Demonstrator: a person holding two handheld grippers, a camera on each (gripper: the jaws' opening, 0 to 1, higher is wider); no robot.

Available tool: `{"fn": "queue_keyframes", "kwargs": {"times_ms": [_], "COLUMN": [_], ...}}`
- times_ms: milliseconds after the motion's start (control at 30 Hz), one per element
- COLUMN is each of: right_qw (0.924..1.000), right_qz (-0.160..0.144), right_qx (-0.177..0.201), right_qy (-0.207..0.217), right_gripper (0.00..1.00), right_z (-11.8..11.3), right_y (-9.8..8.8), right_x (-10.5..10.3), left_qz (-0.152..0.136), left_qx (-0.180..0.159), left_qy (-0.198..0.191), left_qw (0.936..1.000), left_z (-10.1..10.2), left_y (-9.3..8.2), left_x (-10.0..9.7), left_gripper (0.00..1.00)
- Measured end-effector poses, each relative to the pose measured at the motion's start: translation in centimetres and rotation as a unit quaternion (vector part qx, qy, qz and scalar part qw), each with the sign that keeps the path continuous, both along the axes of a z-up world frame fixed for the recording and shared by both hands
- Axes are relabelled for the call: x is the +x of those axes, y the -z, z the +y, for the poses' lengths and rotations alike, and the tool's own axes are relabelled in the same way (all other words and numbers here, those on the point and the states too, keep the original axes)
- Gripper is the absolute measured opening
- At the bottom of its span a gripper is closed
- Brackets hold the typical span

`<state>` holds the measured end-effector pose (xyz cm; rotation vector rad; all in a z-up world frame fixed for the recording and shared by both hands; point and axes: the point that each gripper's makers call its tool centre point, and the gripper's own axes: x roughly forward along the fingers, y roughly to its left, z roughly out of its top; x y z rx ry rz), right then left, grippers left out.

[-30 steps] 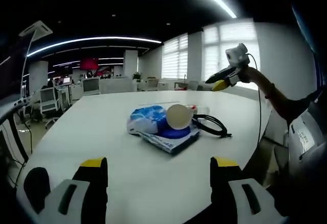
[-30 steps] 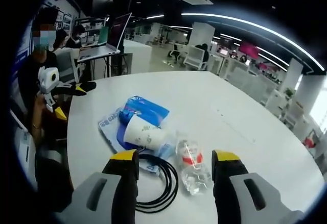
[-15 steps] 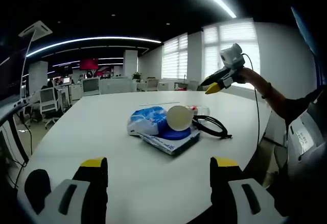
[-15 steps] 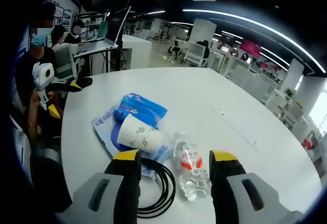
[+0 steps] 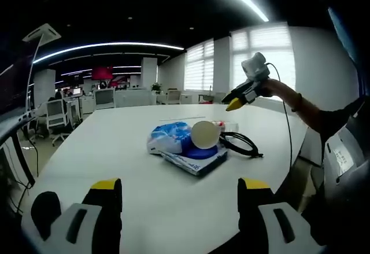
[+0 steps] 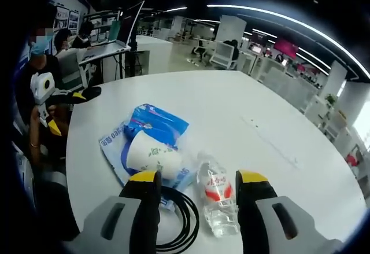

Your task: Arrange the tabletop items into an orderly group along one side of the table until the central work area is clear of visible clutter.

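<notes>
The right claw (image 6: 196,180) hangs wide open and empty over a clear bottle (image 6: 216,199) lying between its jaws, with a black cable coil (image 6: 184,219) and paper cup (image 6: 151,157) just left. The left claw (image 5: 180,186), also spread and empty, faces that cluster across the white worktop (image 5: 104,150).

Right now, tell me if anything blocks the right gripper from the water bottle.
Nothing visible does. The water bottle lies on the table between the open jaws of the right gripper. The black cable and paper cup sit beside it.
</notes>
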<state>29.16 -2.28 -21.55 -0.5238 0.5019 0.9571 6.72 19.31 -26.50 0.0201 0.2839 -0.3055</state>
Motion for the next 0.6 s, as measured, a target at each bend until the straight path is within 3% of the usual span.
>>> {"fn": "queue_keyframes", "kwargs": {"times_ms": [67, 600], "right_qw": [0.9999, 0.9995], "right_qz": [0.008, 0.017], "right_qx": [0.01, -0.022], "right_qy": [0.003, 0.014], "right_gripper": [0.49, 0.45], "right_z": [0.3, 1.0], "right_y": [0.1, 2.4], "right_x": [0.3, 2.6], "left_qz": [0.003, 0.006], "left_qx": [0.004, 0.008], "left_qy": [-0.001, 0.006], "left_qw": [1.0, 0.9999], "left_z": [0.2, 0.2], "left_y": [0.1, -0.1], "left_x": [0.0, 0.7], "left_gripper": [0.82, 0.82]}}
